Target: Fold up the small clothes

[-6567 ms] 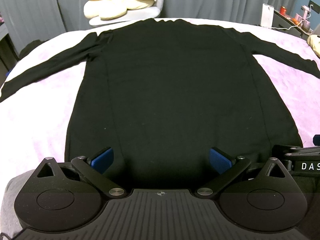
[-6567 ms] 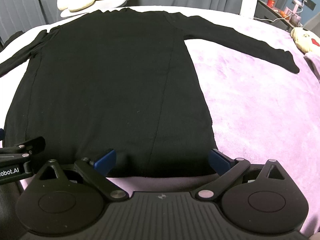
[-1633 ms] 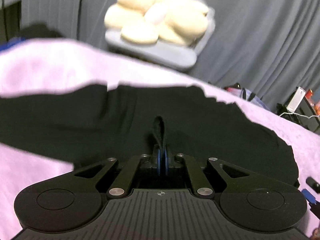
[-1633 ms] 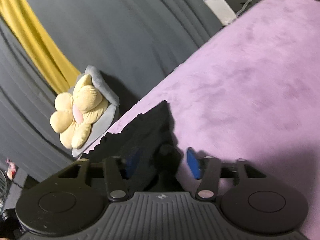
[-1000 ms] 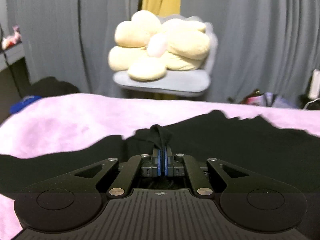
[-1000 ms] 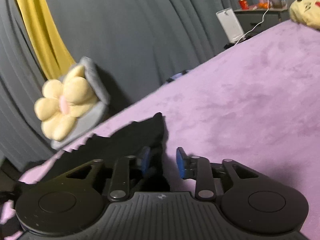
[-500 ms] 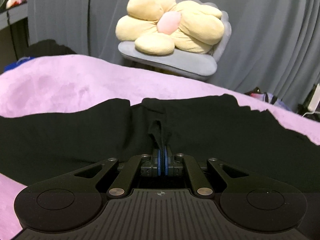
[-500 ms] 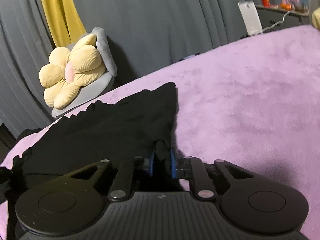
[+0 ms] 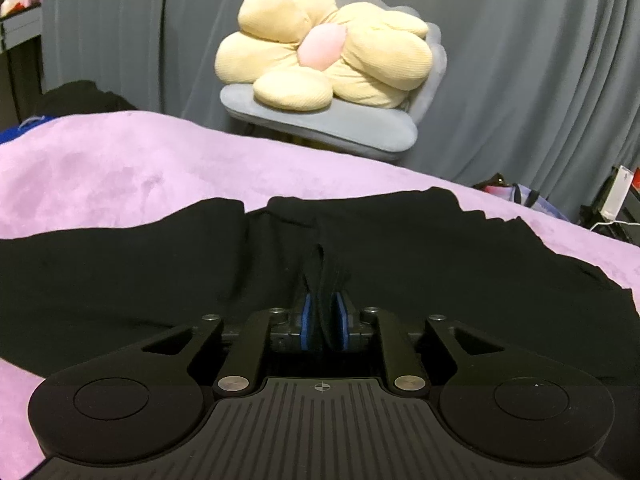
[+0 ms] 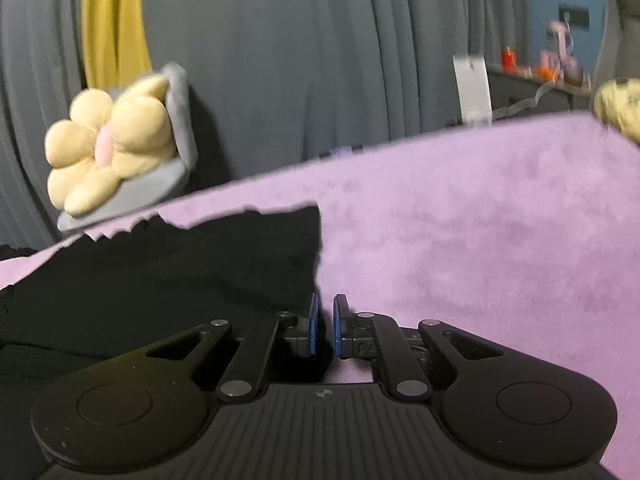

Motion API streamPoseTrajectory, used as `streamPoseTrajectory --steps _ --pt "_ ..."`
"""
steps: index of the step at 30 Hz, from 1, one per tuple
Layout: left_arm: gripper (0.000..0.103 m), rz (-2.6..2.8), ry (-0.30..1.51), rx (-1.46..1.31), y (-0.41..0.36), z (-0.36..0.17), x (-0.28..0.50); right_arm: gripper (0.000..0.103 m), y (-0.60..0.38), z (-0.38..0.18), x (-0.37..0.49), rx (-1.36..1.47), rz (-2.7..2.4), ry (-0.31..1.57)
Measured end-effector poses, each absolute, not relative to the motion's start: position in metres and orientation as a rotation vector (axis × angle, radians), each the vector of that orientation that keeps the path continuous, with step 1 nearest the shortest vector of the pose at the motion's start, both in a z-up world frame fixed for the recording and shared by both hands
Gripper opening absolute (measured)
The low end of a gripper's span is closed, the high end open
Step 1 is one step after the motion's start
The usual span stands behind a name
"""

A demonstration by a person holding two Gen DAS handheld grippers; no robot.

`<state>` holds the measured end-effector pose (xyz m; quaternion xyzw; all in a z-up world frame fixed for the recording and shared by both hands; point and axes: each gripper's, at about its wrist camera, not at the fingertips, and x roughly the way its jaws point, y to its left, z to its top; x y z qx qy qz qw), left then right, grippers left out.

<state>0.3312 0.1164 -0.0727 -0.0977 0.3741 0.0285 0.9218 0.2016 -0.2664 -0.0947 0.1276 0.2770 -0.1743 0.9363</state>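
Observation:
A black long-sleeved garment (image 9: 420, 248) lies folded over on the purple bedspread (image 9: 120, 168). My left gripper (image 9: 323, 322) has its blue pads a little apart with a pinch of the black fabric standing between them. In the right wrist view the garment (image 10: 180, 272) lies to the left, its corner just left of my right gripper (image 10: 324, 326). The right blue pads stand slightly apart with nothing visible between them, over the bedspread (image 10: 460, 240).
A grey chair with a cream flower cushion (image 9: 328, 64) stands beyond the bed's far edge, against grey curtains. A dark desk with a white box (image 10: 472, 88) and small items is at the right. A yellow plush toy (image 10: 620, 108) lies at the bed's right edge.
Both grippers have loosened. The left pads have parted slightly around the fabric pinch. The right pads have let go of the garment's corner and moved just right of it.

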Motion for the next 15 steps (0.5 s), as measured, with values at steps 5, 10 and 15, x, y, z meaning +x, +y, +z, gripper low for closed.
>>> streamPoseTrajectory --steps 5,10,15 --pt "0.019 0.097 0.799 -0.154 0.110 -0.080 0.337 0.007 -0.262 -0.109 0.214 0.232 -0.313 0.684" --pt "0.039 0.095 0.794 -0.184 0.110 -0.080 0.331 0.008 -0.266 -0.098 0.206 0.294 -0.318 0.604" --pt "0.046 0.105 0.796 -0.208 0.112 -0.080 0.323 0.012 -0.262 -0.110 0.215 0.236 -0.323 0.693"
